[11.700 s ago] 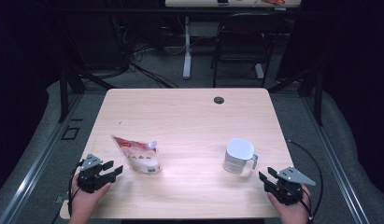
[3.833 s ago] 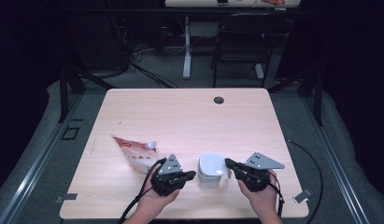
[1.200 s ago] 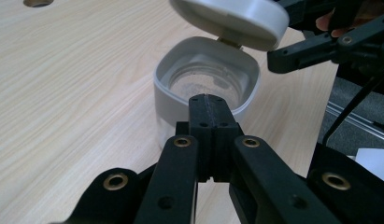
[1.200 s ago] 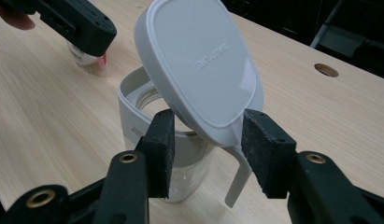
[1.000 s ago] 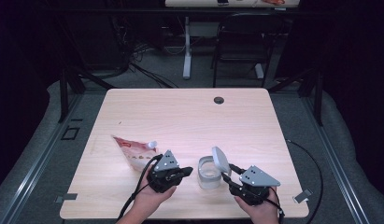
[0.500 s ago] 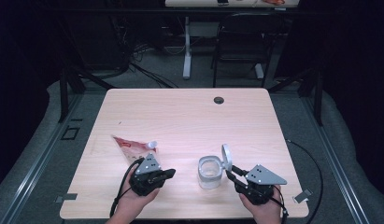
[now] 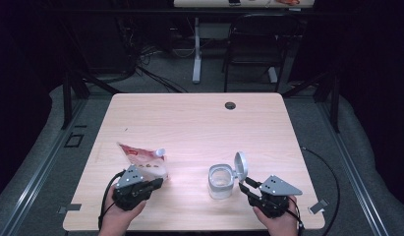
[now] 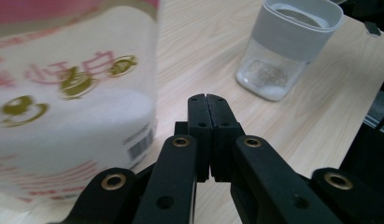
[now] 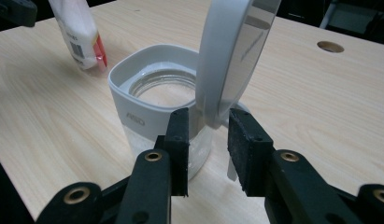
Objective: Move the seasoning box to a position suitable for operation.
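White-and-red pouch (image 7: 144, 161) lies near left on the counter (image 7: 199, 123); left claw (image 7: 155, 184) is clenched empty, just beside its near end. Jar (image 7: 220, 181), clear glass with a grey collar, stands near centre, hinged lid (image 7: 241, 165) flipped upright. Right claw (image 9: 207, 144) has just been opening; its jaws straddle the lid's lower edge, whether the pads press it I can't tell. Step: jar opened, pouch pickup next, likely for pouring. Left claw must open first, then grip the pouch. Cable hole (image 7: 230, 105) far off; nothing blocks the way.
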The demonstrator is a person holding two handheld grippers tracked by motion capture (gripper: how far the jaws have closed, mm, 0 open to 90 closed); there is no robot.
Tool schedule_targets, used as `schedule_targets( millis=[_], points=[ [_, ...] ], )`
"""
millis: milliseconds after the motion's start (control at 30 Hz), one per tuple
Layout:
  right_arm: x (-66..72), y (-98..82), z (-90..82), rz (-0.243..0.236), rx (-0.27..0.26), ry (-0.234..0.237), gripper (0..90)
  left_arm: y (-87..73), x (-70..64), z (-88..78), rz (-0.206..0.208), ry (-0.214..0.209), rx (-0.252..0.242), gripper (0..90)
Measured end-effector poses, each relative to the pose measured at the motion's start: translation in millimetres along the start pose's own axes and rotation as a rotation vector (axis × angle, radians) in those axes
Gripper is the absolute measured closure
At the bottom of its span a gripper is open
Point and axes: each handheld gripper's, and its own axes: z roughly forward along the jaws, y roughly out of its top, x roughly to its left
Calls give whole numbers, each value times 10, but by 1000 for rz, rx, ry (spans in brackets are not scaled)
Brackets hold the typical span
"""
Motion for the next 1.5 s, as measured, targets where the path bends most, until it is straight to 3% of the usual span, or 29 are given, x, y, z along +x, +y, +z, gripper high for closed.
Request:
schedule_targets(
  millis=[300, 500, 833, 1033, 1233, 1500],
  points=[
    [20, -93, 57, 20, 61, 34, 686, -103, 158, -164, -28, 46, -17, 884],
    [47, -133, 190, 16, 106, 72, 660, -150, 170, -151, -30, 54, -4, 886],
    [84, -121, 315, -3, 118, 70, 653, -168, 159, -135, -23, 53, 5, 872],
    [64, -119, 309, 6, 108, 49, 669, -171, 164, -137, -25, 56, 5, 864],
    [-42, -126, 278, 59, 87, 7, 726, -176, 168, -127, -23, 55, 8, 864],
    [-147, -125, 288, 79, 91, -24, 795, -185, 178, -116, -25, 52, 13, 864]
  ],
)
